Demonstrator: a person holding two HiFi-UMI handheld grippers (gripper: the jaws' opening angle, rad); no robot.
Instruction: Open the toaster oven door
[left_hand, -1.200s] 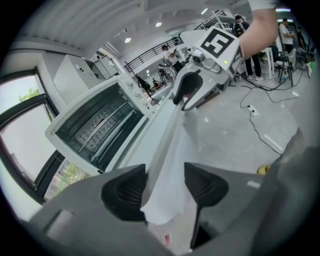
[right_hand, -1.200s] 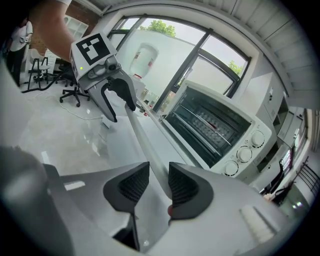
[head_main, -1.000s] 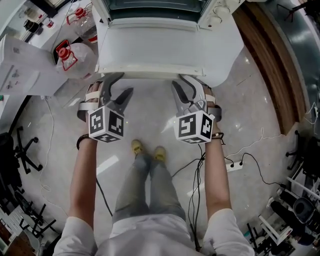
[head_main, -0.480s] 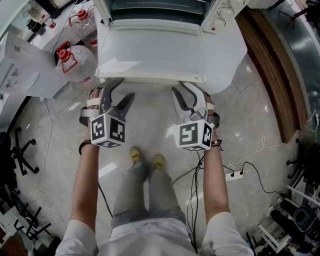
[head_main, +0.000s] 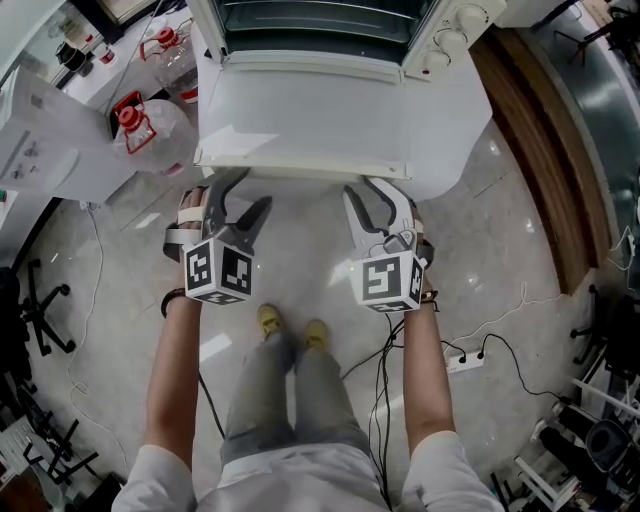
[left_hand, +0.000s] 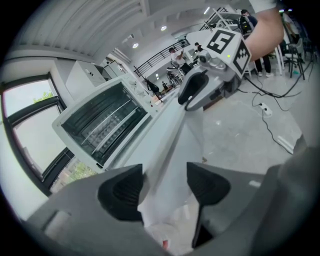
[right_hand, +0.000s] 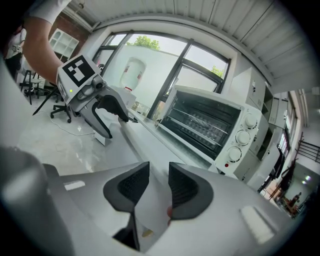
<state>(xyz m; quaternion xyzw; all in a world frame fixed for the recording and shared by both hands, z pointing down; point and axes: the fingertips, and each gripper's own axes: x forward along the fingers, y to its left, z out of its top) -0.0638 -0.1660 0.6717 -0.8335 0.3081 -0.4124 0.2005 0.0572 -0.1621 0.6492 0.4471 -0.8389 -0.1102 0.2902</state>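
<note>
Door (head_main: 300, 110) is lying flat and fully dropped, hinged off the oven (head_main: 320, 18), whose rack cavity is showing open above it. So I'm judging the task as basically done. The door's free front edge is hanging out over the floor (head_main: 300, 260), right in front of both claws.

Left claw (left_hand: 165, 186) is sitting released. Its jaws are standing wide with the door edge running between them, and there's a clear gap on one side, so it isn't grasping anything. I'm reading that as letting go now that the door is resting on its own hinge stops.

Right claw (right_hand: 159, 184) is looking clenched on the door edge. Its jaws are narrow and the white panel is filling the gap between the pads. It's probably steadying the door so it doesn't bounce, though I can't be sure how hard it's pressing.

I'm keeping both claws at the same edge, left and right of centre, which spreads the pull evenly across a wide door.

Compared with a second ago, the left jaws are standing a bit wider. In the head view the door and both claws are sitting lower, with more of the oven cavity showing at the top. The door is staying flat and the right claw isn't changing its hold.
</note>
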